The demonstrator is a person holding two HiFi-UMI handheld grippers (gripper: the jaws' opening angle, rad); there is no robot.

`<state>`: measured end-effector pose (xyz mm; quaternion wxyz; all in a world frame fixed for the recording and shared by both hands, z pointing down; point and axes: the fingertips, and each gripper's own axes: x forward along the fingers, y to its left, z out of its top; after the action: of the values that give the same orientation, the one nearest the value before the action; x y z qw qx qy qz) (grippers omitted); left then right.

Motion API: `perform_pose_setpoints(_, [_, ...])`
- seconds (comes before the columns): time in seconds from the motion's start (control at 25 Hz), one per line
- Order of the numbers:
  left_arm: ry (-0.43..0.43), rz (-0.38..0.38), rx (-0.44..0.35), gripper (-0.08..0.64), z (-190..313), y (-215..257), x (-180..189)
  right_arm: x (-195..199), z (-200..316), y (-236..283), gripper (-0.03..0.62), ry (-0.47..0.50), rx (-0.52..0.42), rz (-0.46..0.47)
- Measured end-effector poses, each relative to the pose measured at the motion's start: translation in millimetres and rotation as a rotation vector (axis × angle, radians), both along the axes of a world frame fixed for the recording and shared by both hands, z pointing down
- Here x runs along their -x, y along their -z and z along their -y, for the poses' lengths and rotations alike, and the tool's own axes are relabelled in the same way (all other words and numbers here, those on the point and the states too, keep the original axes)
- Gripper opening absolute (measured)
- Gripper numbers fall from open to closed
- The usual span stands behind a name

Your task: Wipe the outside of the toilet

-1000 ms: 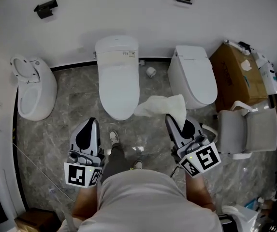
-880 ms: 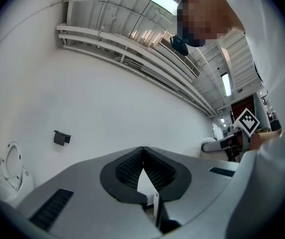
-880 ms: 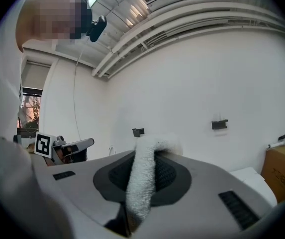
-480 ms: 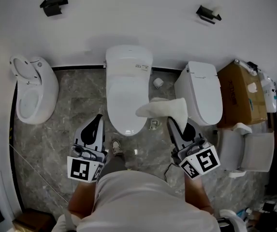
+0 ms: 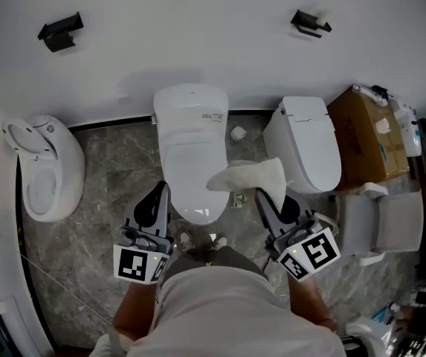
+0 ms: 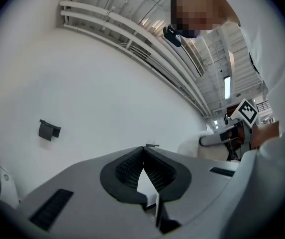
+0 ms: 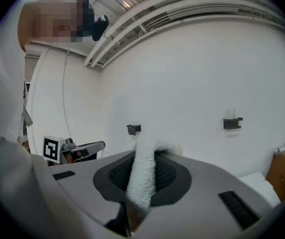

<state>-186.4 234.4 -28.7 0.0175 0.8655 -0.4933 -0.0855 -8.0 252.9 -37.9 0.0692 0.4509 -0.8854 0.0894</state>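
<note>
A white toilet (image 5: pixel 191 143) with its lid down stands against the wall, straight ahead in the head view. My right gripper (image 5: pixel 260 193) is shut on a white cloth (image 5: pixel 246 175), which sticks out to the left over the floor beside the toilet's right flank. In the right gripper view the cloth (image 7: pixel 143 176) runs up between the jaws, pinched there. My left gripper (image 5: pixel 163 190) hangs at the toilet's front left edge, shut and holding nothing. In the left gripper view the left gripper (image 6: pixel 143 151) has its tips closed together.
A second closed white toilet (image 5: pixel 306 143) stands to the right, with a cardboard box (image 5: pixel 369 132) and a white chair (image 5: pixel 380 218) beyond it. An open white toilet (image 5: pixel 41 166) sits at the far left. A paper roll (image 5: pixel 236 133) lies on the marble floor (image 5: pixel 108 169).
The view has drawn closer to the middle toilet. Both grippers now sit level with its front end, the cloth still pinched in the right one.
</note>
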Motion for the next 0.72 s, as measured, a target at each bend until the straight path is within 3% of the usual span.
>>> perform_pose_setpoints(0.16, [-0.015,0.009,-0.009,0.017,18,6,-16,-10,22,3,0.071,0.003,-0.009,0.018])
perform_pose_setpoints(0.72, [0.097,0.042,0.006,0.017,67,0,-43,-43,106,-18,0.071,0.095,-0.003,0.066])
